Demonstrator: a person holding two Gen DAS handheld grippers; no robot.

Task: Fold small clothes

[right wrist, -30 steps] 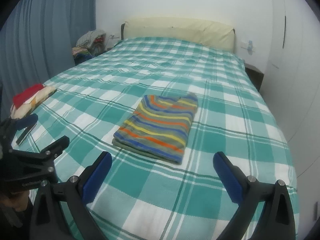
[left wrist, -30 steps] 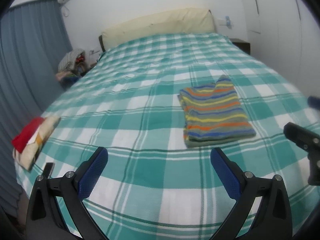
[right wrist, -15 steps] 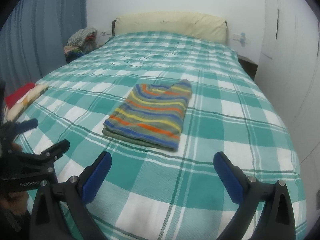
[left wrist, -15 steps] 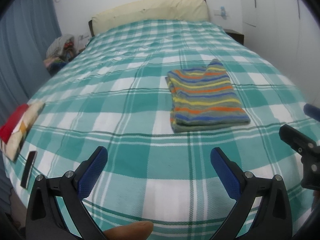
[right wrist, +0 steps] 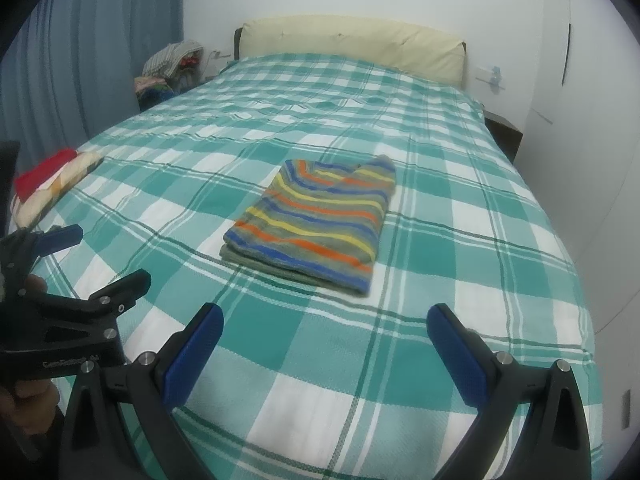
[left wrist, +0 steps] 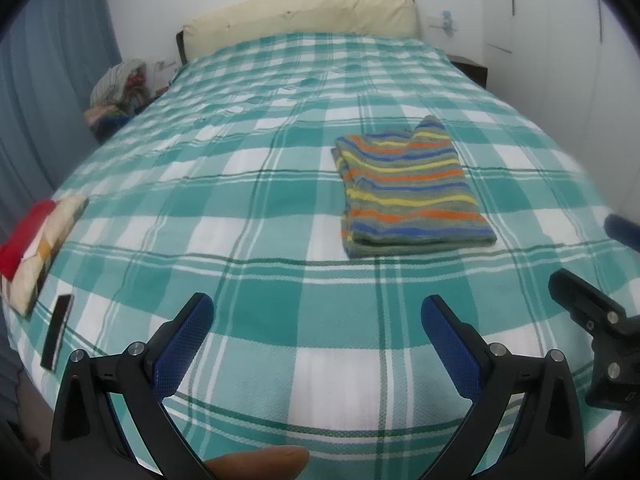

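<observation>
The striped garment [left wrist: 412,188] lies folded into a neat rectangle on the checked bedspread [left wrist: 248,216], flat and free of both tools, with one raised corner at its far edge. Judging by that tidy stack, this piece looks finished, so your step is likely to leave it alone or fetch the next item. Your left gripper [left wrist: 316,316] hovers nearer than the garment and to its left, jaws spread wide and holding nothing; your right gripper [right wrist: 324,324] sits just short of the garment's near edge, equally wide and empty. If you do tidy that corner, press lightly so the layers do not slide. Well to the left of the garment, at the bed's edge, lies a red and cream cloth [left wrist: 36,240], probably next.
</observation>
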